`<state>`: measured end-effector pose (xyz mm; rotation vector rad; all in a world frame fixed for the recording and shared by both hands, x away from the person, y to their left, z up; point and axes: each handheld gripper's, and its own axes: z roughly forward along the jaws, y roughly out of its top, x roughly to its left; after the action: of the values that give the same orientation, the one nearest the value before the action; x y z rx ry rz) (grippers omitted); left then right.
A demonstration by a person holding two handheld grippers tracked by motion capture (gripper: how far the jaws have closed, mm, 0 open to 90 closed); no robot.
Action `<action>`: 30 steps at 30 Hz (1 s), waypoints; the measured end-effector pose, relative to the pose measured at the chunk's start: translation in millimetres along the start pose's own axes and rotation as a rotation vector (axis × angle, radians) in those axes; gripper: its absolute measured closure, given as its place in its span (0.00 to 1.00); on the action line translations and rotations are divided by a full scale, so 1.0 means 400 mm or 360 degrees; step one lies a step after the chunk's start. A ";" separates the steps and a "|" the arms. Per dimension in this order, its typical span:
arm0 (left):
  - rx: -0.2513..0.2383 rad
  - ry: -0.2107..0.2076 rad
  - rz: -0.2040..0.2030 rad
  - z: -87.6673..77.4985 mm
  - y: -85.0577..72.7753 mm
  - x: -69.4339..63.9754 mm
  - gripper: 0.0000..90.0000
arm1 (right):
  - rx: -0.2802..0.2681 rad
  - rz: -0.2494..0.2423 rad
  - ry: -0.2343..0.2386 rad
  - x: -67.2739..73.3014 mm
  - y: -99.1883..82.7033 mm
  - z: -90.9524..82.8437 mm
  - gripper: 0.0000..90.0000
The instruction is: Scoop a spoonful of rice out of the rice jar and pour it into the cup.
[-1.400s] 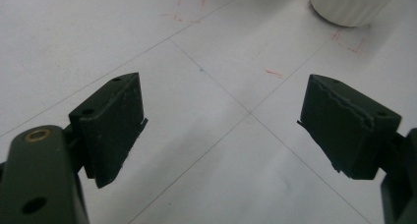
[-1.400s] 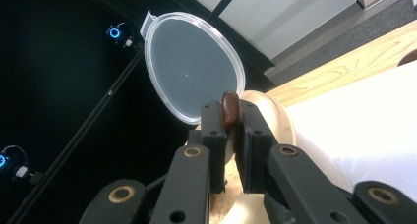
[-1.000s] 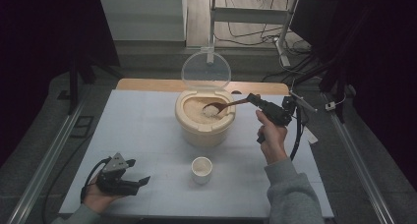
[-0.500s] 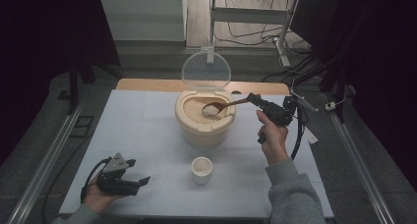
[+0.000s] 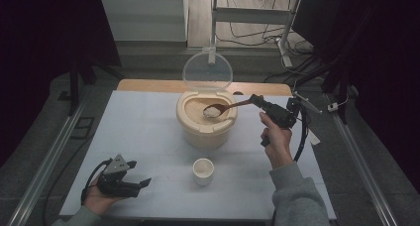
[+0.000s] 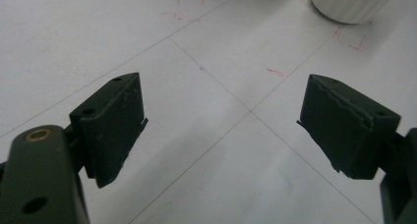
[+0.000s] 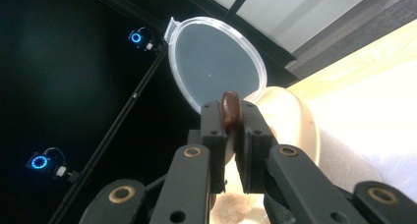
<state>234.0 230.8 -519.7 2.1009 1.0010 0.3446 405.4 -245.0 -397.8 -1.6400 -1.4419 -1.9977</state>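
A cream rice bin (image 5: 205,121) stands mid-table with its clear lid (image 5: 207,70) raised. My right gripper (image 5: 256,101) is shut on the handle of a brown wooden spoon (image 5: 232,106); the bowl of the spoon holds white rice (image 5: 211,111) above the bin's opening. In the right gripper view the spoon handle (image 7: 229,110) is clamped between the jaws, with the clear lid (image 7: 216,61) and the bin's rim (image 7: 295,117) beyond. A small white cup (image 5: 203,171) stands in front of the bin. My left gripper (image 5: 137,174) rests open at the front left; in the left gripper view its fingers (image 6: 115,118) are apart over bare table, with the cup's base (image 6: 351,3) at the top.
The white table top (image 5: 143,127) has a wooden strip (image 5: 148,85) along its far edge. Metal rails (image 5: 44,161) run along both sides of the table. A cable (image 5: 301,141) trails from the right gripper. Desk legs and wires (image 5: 262,32) lie on the floor beyond.
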 end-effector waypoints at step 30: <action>-0.0002 0.0003 -0.0010 -0.001 -0.001 0.002 0.19 | 0.0435 0.0025 0.0102 -0.026 -0.135 -0.074 0.92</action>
<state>234.1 231.7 -519.7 2.0963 1.0082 0.3442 354.6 -243.9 -433.8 -1.4548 -1.5910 -1.7364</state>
